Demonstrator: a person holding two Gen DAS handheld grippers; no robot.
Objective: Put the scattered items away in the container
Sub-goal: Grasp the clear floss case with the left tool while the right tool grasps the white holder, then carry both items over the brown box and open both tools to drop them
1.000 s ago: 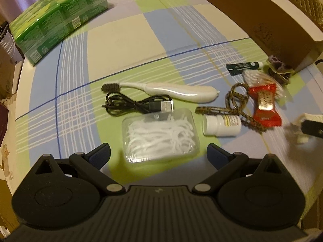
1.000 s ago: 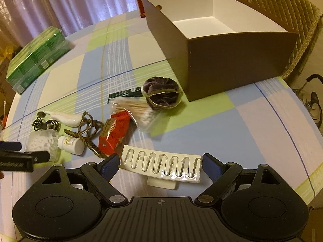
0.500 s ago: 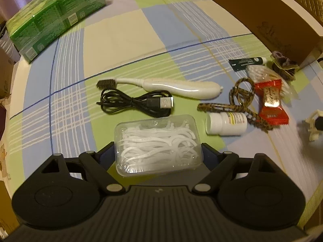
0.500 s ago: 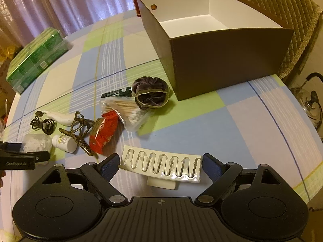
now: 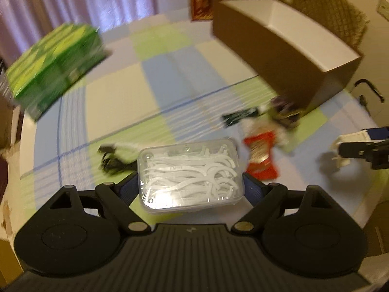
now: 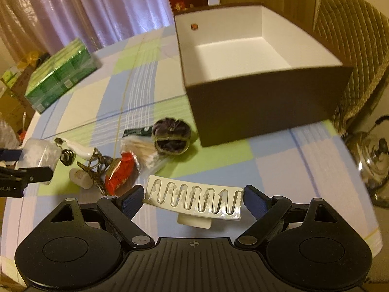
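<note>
Holding a clear floss-pick box (image 5: 190, 174) at frame centre, left gripper (image 5: 190, 185) clamped across its short ends, clear of the checked tablecloth (image 5: 121, 97). Probably light, rigid, slick plastic; best pinched squarely on flat walls. Right gripper (image 6: 192, 200) closed on a cream hair claw (image 6: 194, 200), lower centre; light, springy, toothed. Brown box (image 6: 267, 102) open at upper right, seemingly empty.

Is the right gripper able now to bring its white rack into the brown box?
Probably yes. The right gripper holds the white rack, and the brown box stands open-topped just ahead. Nothing stands between them; the rack must only clear the near wall.
</note>
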